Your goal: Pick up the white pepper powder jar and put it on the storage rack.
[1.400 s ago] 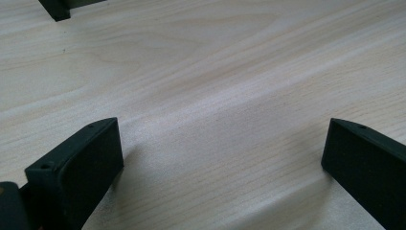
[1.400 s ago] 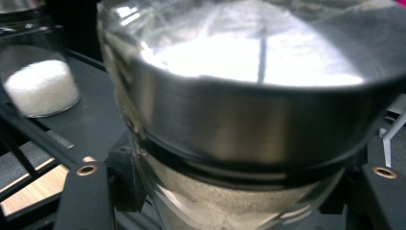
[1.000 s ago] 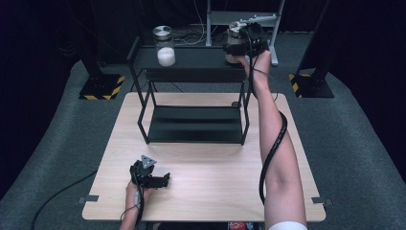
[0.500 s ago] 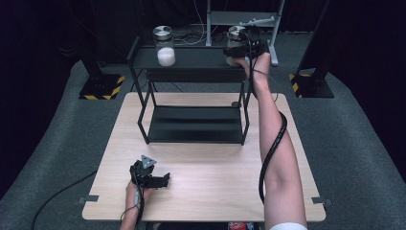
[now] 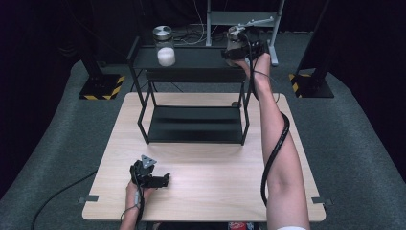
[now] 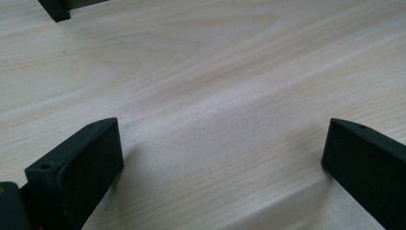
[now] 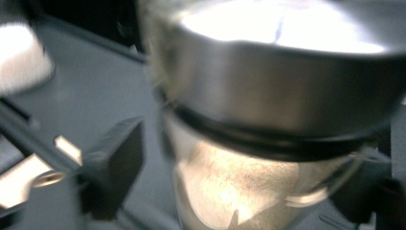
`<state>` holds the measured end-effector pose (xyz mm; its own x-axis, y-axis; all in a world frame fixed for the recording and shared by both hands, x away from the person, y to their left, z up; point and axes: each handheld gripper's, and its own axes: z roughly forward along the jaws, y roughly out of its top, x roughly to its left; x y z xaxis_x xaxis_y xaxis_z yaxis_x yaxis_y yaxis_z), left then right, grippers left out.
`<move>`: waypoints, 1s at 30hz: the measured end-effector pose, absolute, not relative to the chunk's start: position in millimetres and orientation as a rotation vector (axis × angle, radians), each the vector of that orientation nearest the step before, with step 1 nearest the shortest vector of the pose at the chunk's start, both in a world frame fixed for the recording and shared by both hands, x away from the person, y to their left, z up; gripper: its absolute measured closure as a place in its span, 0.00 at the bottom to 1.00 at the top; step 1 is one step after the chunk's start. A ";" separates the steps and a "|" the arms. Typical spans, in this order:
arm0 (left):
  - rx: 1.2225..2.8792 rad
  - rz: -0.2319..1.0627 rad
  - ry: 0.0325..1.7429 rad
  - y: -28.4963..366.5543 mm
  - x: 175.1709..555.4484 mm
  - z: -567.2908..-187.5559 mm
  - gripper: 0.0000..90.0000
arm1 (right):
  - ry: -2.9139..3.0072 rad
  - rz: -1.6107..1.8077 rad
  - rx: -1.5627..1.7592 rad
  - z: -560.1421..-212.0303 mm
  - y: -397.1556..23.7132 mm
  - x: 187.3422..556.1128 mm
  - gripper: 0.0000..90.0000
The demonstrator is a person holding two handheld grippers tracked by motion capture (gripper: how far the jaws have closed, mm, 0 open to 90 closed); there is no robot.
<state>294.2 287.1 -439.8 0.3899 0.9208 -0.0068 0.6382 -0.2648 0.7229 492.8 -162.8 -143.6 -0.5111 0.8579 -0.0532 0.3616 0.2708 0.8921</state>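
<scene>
Black metal shelf (image 5: 191, 58) bears glass, steel-lidded jar (image 7: 268, 124).

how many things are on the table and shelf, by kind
glass jars with metal lids: 2, one with white contents and one at the right claw
black metal shelf rack: 1
claws: 2, left on the wooden table, right up at the top shelf
total: 5

The tool (image 6: 220, 158) is held wide open over the pale wooden table (image 6: 206, 72), nothing between its jaws.
</scene>
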 end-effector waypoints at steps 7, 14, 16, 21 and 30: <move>2.002 0.561 1.332 287.0 294.1 -439.9 0.00 | 2.060 1.183 1.037 -132.2 -180.1 468.6 0.07; 2.002 0.561 1.332 287.0 294.1 -439.8 0.00 | 2.104 1.184 0.984 -139.6 -215.4 424.6 0.04; 2.002 0.562 1.332 286.9 294.1 -439.9 0.00 | 2.108 1.181 0.972 -149.0 -224.6 410.5 0.04; 2.002 0.561 1.332 287.0 294.1 -439.9 0.00 | 2.112 1.200 0.968 -189.0 -247.4 374.3 0.02; 2.002 0.562 1.333 286.8 294.0 -439.9 0.00 | 2.178 1.212 1.131 -317.6 -275.9 330.1 0.02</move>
<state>294.0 286.8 -439.9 0.3886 0.9214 -0.0067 0.6379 -0.2638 0.7235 330.1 -275.9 -317.6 -0.5917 0.8052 0.0378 0.4564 0.2960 0.8391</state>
